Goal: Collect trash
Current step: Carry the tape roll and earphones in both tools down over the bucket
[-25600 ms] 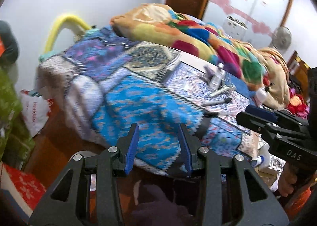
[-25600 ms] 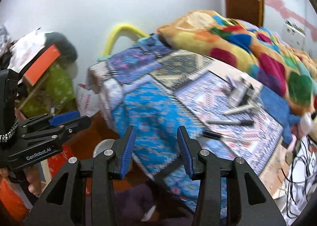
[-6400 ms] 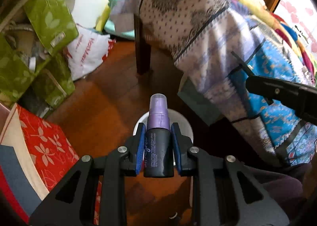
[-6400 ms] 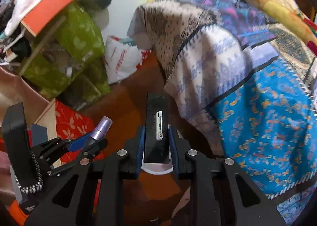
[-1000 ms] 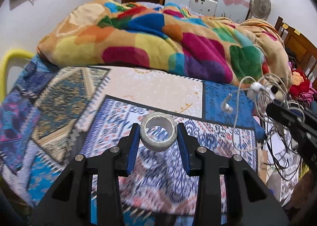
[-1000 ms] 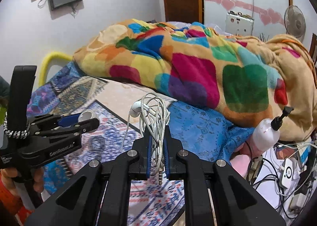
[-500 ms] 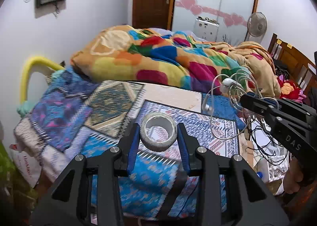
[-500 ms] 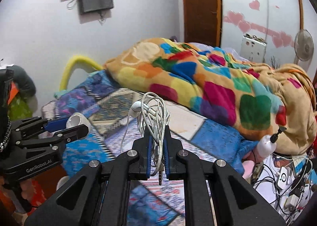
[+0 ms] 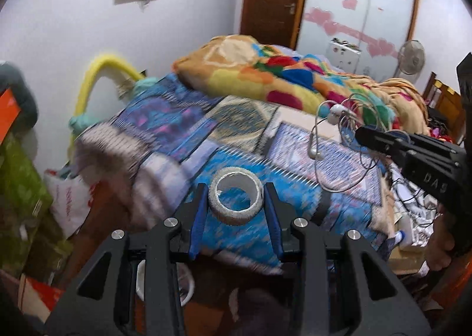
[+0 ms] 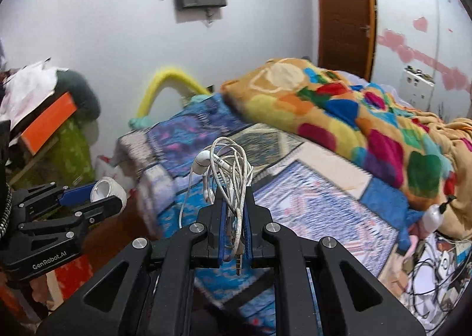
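Holding a light, stiff tape roll (image 9: pixel 235 199) by its sides in my left gripper (image 9: pixel 235 212), my right gripper (image 10: pixel 235 225) pinches soft, floppy tangled earphones (image 10: pixel 227 170) mid-bunch

I am reading "GenRobot.AI" in white on my left gripper (image 10: pixel 88 206), "DAS" on my right gripper (image 9: pixel 383 141), and "SAMSUNG" printed small on the white earphones (image 10: pixel 227 168) I am holding.
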